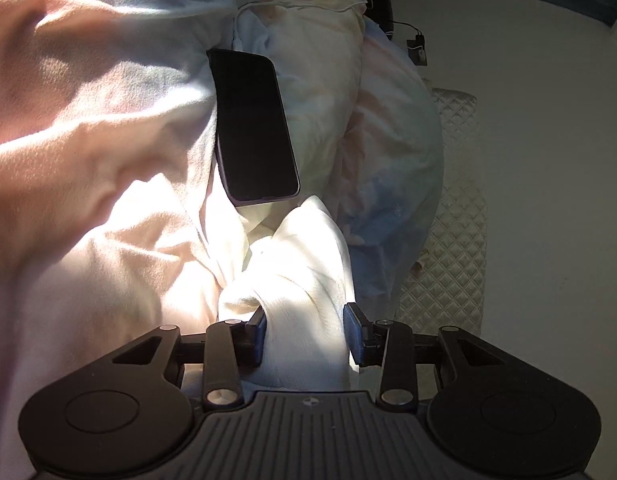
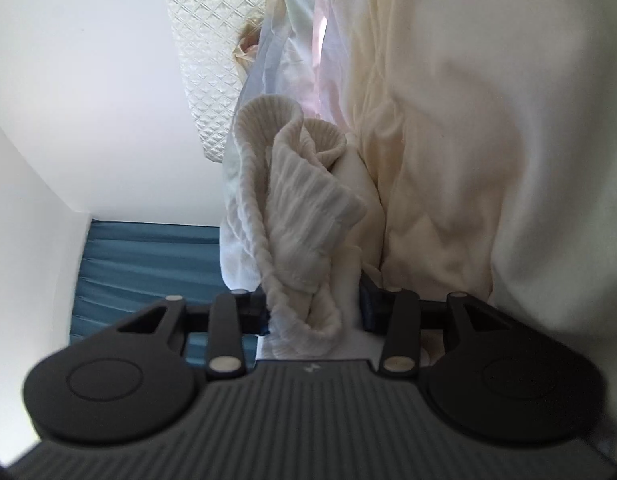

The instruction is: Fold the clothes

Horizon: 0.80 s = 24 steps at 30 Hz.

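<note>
A white knit garment (image 1: pixel 304 264) runs up between my left gripper's (image 1: pixel 306 334) blue pads, which press its bunched fabric from both sides. In the right wrist view the same cream ribbed garment (image 2: pixel 296 208), with a ribbed cuff curled at its top, hangs bunched between my right gripper's (image 2: pixel 314 306) jaws, which are shut on it. Both grippers hold the cloth above a rumpled pastel duvet (image 1: pixel 108 160).
A black phone (image 1: pixel 254 126) lies face up on the duvet just beyond the left gripper, with a white cable (image 1: pixel 308 6) running behind it. A quilted white mattress edge (image 1: pixel 456 208) and a white wall lie to the right. Blue cloth (image 2: pixel 148 256) shows lower left in the right wrist view.
</note>
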Motion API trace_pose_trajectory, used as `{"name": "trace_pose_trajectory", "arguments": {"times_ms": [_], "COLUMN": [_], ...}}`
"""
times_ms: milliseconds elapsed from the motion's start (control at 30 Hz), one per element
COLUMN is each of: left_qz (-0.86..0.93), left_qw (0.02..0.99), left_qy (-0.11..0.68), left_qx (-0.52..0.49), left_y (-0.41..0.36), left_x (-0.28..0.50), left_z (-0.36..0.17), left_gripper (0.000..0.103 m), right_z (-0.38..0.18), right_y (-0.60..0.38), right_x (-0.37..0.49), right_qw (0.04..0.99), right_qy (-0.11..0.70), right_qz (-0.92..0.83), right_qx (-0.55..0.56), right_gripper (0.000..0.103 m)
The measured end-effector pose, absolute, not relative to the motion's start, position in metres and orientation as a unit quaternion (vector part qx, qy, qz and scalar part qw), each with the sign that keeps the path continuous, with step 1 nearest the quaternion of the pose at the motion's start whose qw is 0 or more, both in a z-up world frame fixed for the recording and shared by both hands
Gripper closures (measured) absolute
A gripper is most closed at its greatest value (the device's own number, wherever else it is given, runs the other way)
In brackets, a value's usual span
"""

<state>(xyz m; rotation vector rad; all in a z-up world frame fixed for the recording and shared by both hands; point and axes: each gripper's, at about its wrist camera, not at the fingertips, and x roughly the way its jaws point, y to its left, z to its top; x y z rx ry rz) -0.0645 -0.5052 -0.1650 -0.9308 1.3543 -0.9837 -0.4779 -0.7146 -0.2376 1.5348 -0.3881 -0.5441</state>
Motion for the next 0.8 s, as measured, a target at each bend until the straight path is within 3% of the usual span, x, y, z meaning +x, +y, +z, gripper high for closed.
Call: {"name": "trace_pose_trajectory", "arguments": {"times_ms": [200,300,533,800], "left_qz": [-0.448,-0.474,-0.547,-0.584], "left_qw": [0.649,0.672,0.698,0.726], "left_qy": [0.547,0.520,0.446,0.363], "left_qx": [-0.280,-0.230,-0.121,-0.007], "left_y": [-0.488,-0.483,-0.478,-0.428], "left_x": [-0.078,-0.089,-0.132,-0.195], "left_z": [-0.122,-0.096,-0.037,0.020], "left_gripper": [0.047,0.033,0.013,0.004], "right_z": [-0.212,-0.195,-0.154,-0.085], "right_y": [-0.711,-0.704,-0.679,-0.645], "right_x": [-0.490,-0.501,-0.540,-0.549], "right_qw": [0.667,0.675,0.700,0.761], "right_qy": [-0.120,-0.102,-0.131,-0.108], "right_qz": [-0.265,-0.290,-0.322,-0.327], "right_qx": [0.686,0.671,0.623,0.550], "right_gripper": [0.053,0.050,0.050,0.050]}}
